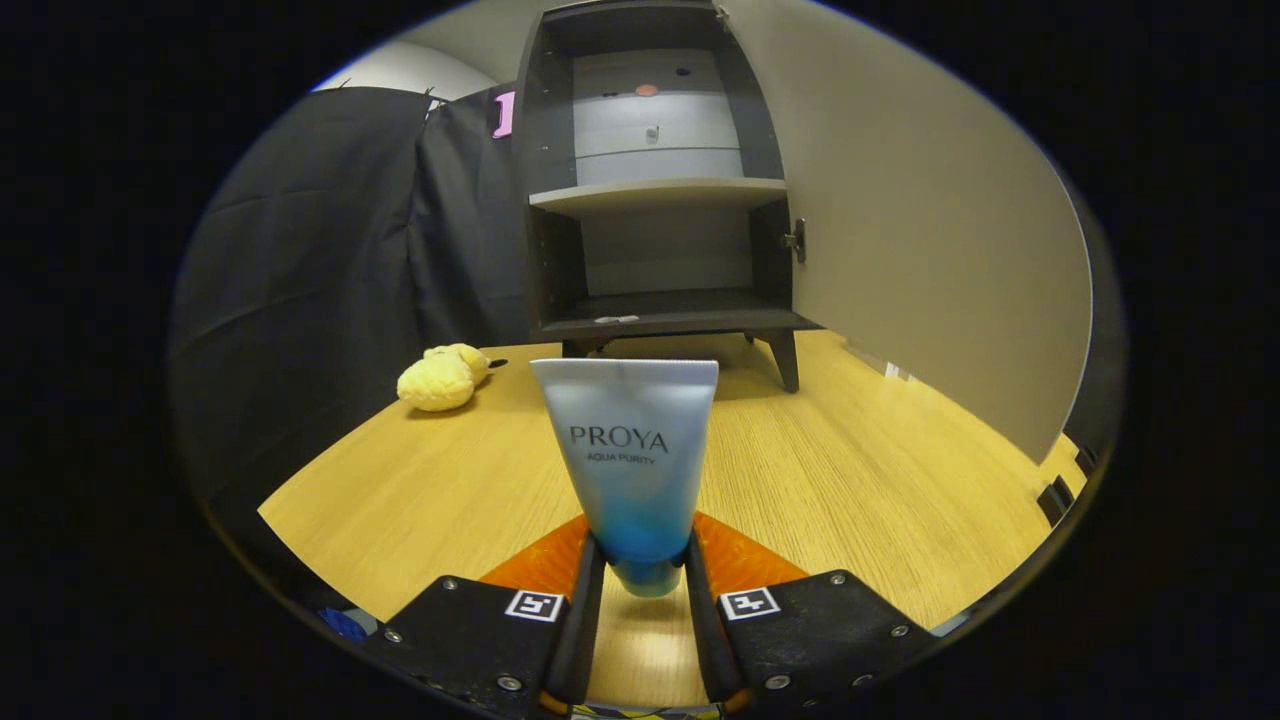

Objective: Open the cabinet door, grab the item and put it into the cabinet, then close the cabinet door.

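Both fingers of the gripper (645, 590) press on the tube (630, 465), low centre of frame, cap end down, wide end up, tube upright over the wooden table (850, 470). Cabinet (655, 190) top centre, beyond the tube, door (920, 230) swung open to the right, shelves bare. Yellow plush toy (442, 378) mid-left on table, well apart from tube.

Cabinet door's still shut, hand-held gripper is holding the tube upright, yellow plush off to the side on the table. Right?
Not quite: the gripper view shows the cabinet with its door swung open and the shelves exposed. The rest holds: the hand-held gripper is clamped on the tube, which stands upright, and the yellow plush lies on the table to one side.
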Motion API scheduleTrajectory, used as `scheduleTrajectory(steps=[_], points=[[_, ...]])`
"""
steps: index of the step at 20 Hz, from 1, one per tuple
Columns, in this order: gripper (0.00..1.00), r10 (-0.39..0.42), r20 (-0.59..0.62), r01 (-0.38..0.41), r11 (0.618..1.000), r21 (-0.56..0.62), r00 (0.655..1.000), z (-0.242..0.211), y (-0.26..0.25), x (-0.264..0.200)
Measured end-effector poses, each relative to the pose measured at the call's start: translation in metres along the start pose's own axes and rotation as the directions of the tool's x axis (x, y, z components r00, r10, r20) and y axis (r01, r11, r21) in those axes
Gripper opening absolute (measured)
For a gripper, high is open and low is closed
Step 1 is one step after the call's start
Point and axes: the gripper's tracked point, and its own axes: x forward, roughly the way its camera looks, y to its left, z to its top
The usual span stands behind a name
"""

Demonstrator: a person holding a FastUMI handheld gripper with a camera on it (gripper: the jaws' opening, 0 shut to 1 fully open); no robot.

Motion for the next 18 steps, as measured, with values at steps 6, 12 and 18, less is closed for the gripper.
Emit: scheduleTrajectory(steps=[6,12,18], points=[[0.43,0.036,0.049,-0.032,0.996,-0.08,0.998,0.086,0.018,-0.016],[0.43,0.044,0.06,-0.037,0.993,-0.11,0.997,0.168,0.026,-0.021],[0.43,0.08,0.123,-0.055,0.979,-0.194,0.989,0.277,0.039,-0.008]])
